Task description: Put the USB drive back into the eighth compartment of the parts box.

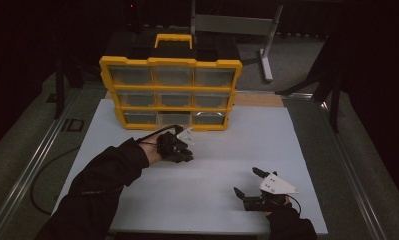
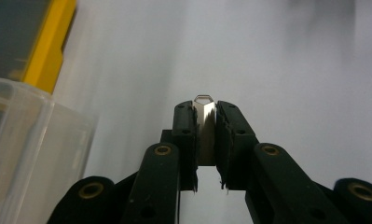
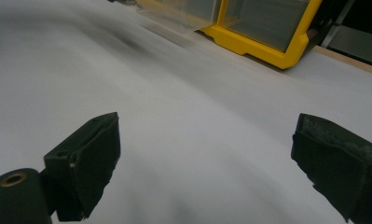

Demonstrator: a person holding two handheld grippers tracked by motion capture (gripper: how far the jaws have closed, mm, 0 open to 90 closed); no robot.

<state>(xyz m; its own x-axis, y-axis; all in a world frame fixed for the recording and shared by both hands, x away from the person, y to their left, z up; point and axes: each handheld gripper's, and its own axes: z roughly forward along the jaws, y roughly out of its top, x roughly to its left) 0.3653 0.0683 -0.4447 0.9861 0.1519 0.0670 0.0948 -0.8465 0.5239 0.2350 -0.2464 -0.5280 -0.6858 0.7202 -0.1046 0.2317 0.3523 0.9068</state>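
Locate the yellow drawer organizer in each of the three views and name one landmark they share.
High view: the yellow drawer organizer stands upper centre, at the far edge of the white table.
Left gripper view: its yellow frame and a pulled-out clear drawer sit at the left edge.
Right gripper view: its yellow corner sits at the top, right of centre.
Shared landmark: the white table.
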